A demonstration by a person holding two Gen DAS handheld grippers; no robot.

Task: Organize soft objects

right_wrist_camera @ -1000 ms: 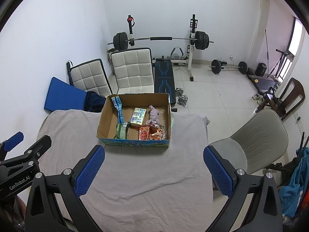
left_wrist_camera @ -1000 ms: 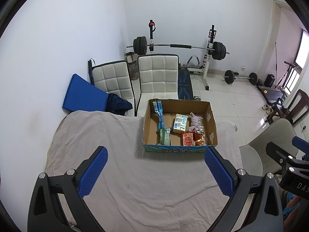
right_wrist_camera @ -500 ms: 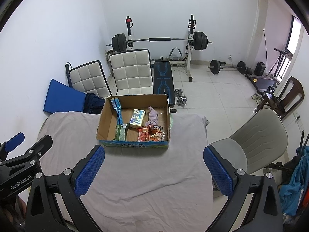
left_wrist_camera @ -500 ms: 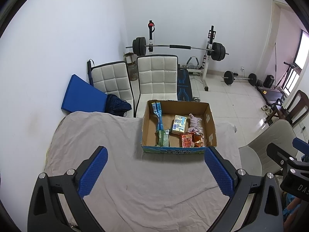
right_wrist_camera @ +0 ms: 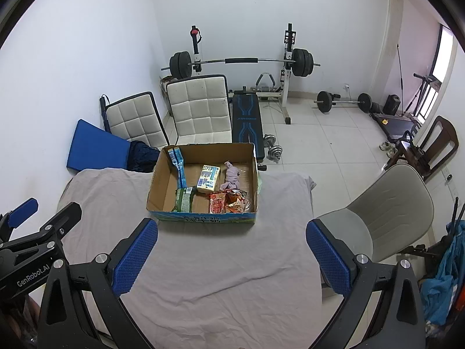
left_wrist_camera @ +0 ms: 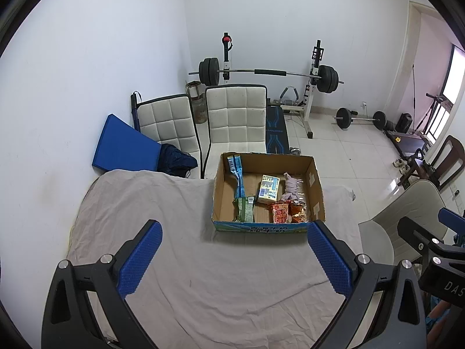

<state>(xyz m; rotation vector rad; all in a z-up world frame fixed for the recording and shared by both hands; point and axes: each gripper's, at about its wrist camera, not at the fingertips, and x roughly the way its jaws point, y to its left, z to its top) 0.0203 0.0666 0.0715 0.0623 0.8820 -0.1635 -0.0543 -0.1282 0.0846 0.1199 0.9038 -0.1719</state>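
Note:
An open cardboard box (left_wrist_camera: 317,195) (right_wrist_camera: 158,186) stands at the far side of a table draped in a grey cloth (left_wrist_camera: 180,232) (right_wrist_camera: 221,261). In it lie a blue packet (left_wrist_camera: 237,174), a green packet (left_wrist_camera: 245,209), a yellow carton (left_wrist_camera: 268,189), a pale purple soft cloth (left_wrist_camera: 289,189) (right_wrist_camera: 231,177) and red snack bags (left_wrist_camera: 286,212). My left gripper (left_wrist_camera: 234,257) is open and empty above the near part of the cloth. My right gripper (right_wrist_camera: 231,256) is open and empty too, to the right of the left one.
Two white padded chairs (left_wrist_camera: 235,122) and a blue mat (left_wrist_camera: 122,145) stand behind the table. A grey chair (right_wrist_camera: 386,215) stands at the table's right side. A barbell rack (left_wrist_camera: 267,72), a bench and dumbbells fill the floor beyond.
Both grippers have drawn back and risen slightly, so the box sits a little farther up in each view. Both stay open and empty.

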